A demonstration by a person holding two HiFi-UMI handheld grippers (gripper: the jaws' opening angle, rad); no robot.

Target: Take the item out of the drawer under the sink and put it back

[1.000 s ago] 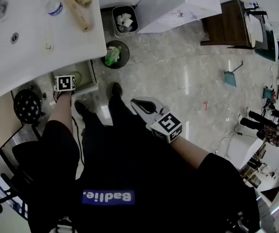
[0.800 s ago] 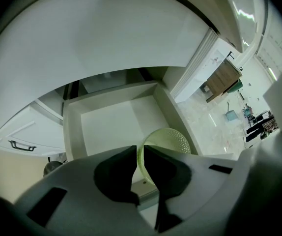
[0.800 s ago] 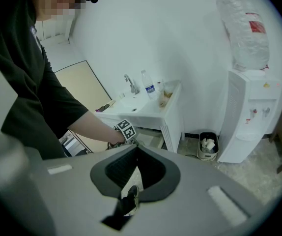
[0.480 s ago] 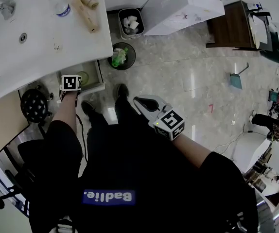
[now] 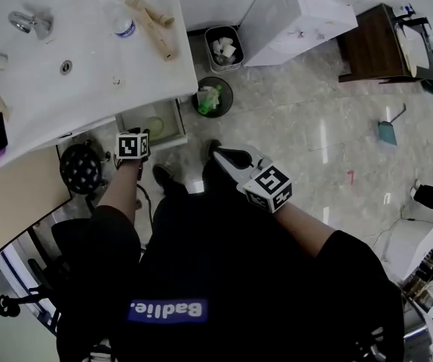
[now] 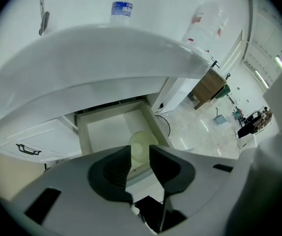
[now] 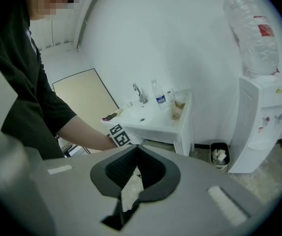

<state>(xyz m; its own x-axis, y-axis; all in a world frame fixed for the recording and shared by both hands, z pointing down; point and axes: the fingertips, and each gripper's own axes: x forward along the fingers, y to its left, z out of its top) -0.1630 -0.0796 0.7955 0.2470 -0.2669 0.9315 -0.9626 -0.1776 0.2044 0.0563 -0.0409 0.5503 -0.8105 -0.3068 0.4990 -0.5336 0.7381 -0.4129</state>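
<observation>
One pale green round item, its kind unclear, lies in the single open drawer directly below the left hand-held gripper, which points steeply down, jaws just opened wide and empty, while the right hand-held gripper, held aside, is closed on nothing.

This looks like a wash corner in an office or lab-like workplace. A white sink with a chrome faucet stands on a pale stone-tile floor. Near it are a bottled-water dispenser, a waste bin and a dark wooden desk.
</observation>
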